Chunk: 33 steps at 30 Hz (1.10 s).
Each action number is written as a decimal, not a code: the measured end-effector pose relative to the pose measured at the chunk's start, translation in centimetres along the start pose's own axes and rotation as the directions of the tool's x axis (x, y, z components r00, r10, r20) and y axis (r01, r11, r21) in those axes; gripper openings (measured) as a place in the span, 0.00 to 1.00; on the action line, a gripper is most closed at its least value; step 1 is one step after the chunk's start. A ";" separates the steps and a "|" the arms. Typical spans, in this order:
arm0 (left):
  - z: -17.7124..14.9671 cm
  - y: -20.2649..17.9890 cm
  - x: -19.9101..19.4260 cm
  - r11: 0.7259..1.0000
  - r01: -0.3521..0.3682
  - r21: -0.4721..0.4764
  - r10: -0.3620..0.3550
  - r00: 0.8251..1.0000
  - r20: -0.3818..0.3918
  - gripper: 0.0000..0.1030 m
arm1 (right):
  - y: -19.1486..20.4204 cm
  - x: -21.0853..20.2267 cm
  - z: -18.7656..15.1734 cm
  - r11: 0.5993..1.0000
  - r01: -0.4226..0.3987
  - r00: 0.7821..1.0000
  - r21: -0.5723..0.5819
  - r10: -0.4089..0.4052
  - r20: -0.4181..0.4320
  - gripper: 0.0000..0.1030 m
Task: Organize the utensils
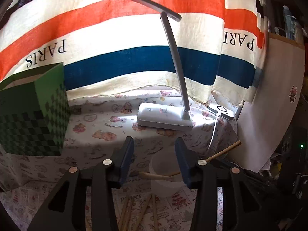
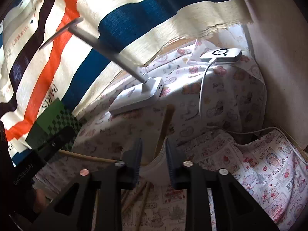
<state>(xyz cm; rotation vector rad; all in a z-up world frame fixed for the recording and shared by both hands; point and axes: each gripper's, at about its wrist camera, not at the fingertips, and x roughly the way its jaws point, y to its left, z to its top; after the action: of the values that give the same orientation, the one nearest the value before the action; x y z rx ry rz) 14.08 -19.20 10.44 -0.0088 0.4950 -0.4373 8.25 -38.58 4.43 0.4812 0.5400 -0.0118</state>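
Right wrist: chopstick (image 2: 164, 127) leans upright in cup (image 2: 159, 165).

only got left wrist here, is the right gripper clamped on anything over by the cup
observer: no. the right gripper has its jaws apart with nothing pinched, and the white cup sits just beyond them.
operator: ok, and the white cable from the charger, where does it end up? it runs out of my frame
observer: the white cable drops from the charger pad down the draped table edge. it looks to carry on rightward over a bunched printed cloth lying lower down.
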 end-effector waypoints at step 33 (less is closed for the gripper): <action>-15.1 11.3 -6.8 0.952 -0.300 -0.053 0.294 0.951 -0.095 0.99 | 7.2 1.3 -10.5 0.954 -0.023 0.974 -0.298 -0.046 -0.220 0.56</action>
<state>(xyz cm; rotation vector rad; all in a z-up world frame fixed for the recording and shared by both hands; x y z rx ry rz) 6.29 -4.73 -1.02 0.0200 0.5853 -0.1251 5.21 -27.37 -0.96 0.1824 0.7537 0.1136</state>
